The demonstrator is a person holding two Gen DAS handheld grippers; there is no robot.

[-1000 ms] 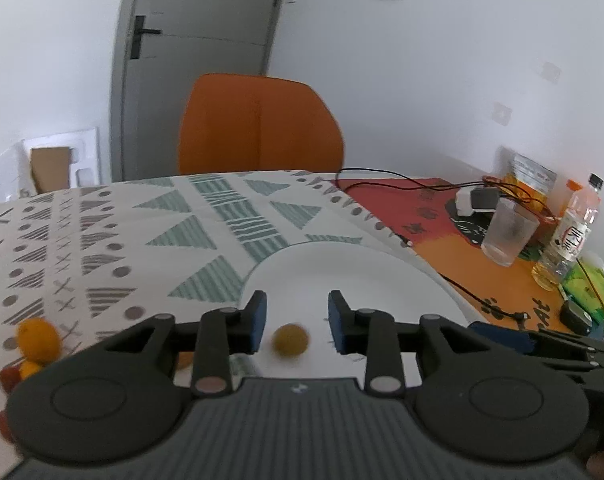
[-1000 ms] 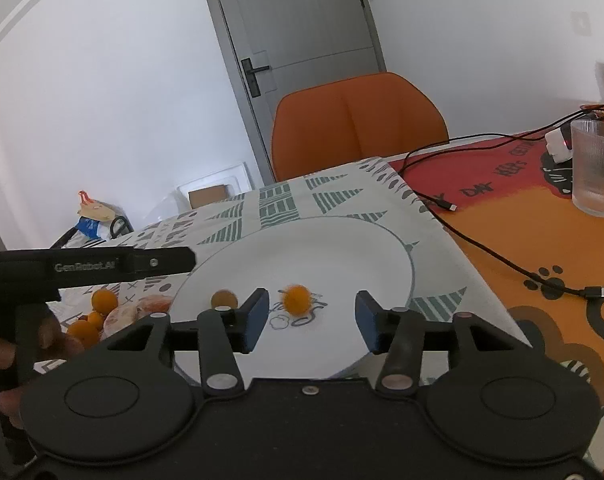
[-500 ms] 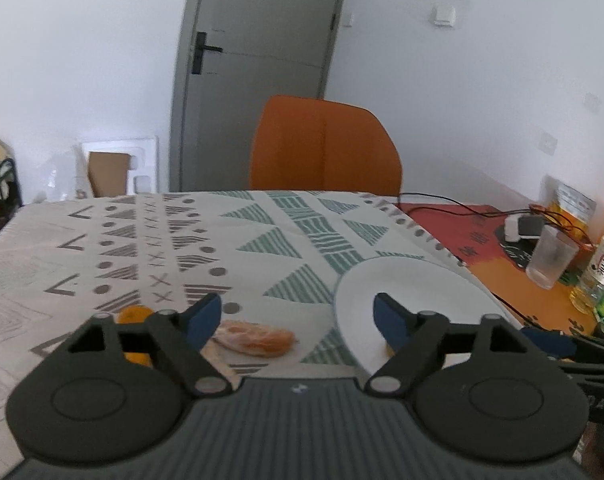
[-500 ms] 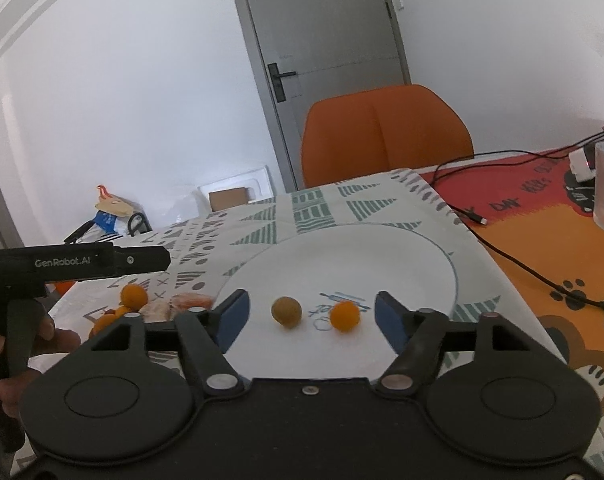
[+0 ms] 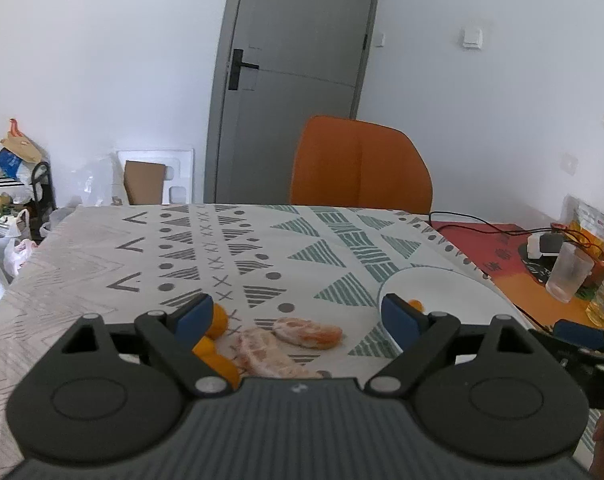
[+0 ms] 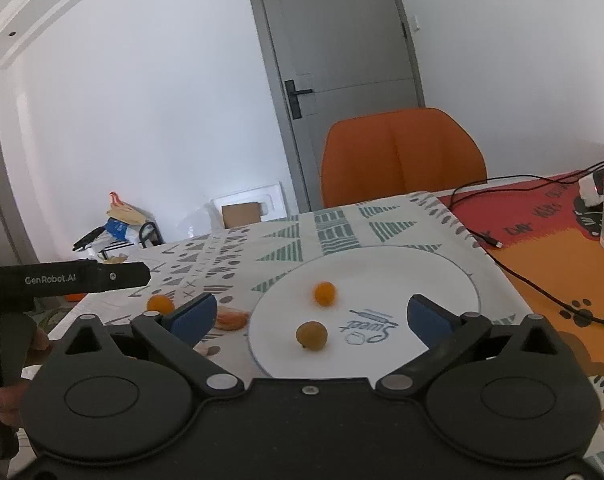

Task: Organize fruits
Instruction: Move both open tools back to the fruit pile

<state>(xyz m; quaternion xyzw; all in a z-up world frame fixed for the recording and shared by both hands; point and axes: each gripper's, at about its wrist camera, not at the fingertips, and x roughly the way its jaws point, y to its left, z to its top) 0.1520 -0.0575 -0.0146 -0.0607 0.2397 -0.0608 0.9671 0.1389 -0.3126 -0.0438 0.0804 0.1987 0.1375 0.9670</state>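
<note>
- Two fruits already on the white plate [image 6: 365, 272]: a small orange one [image 6: 325, 293] farther in, a brownish round one [image 6: 311, 335] nearer, both left of the plate's printed motif
- Still off the plate, on the patterned tablecloth [image 5: 238, 256] just left of its rim: peeled citrus pieces [image 5: 286, 340] and small orange fruits [image 5: 216, 320]
- Left gripper [image 5: 298, 314] held low over that loose group, jaws wide apart and empty, the peeled pieces lying between the blue pads; likely lined up for the next pick
- Right gripper [image 6: 307, 314] poised above the near edge of the plate, jaws spread wide, nothing held; probably waiting clear of the fruit
- Soft peeled segments: gentle closing advisable
- Right side of the table under an orange and red mat [image 6: 541, 248], with black cables [image 6: 513, 272] and a clear cup [image 5: 567, 276]
- Beyond the far edge, an orange chair [image 5: 359, 162], a grey door [image 5: 294, 76], white walls, bags and clutter at far left
</note>
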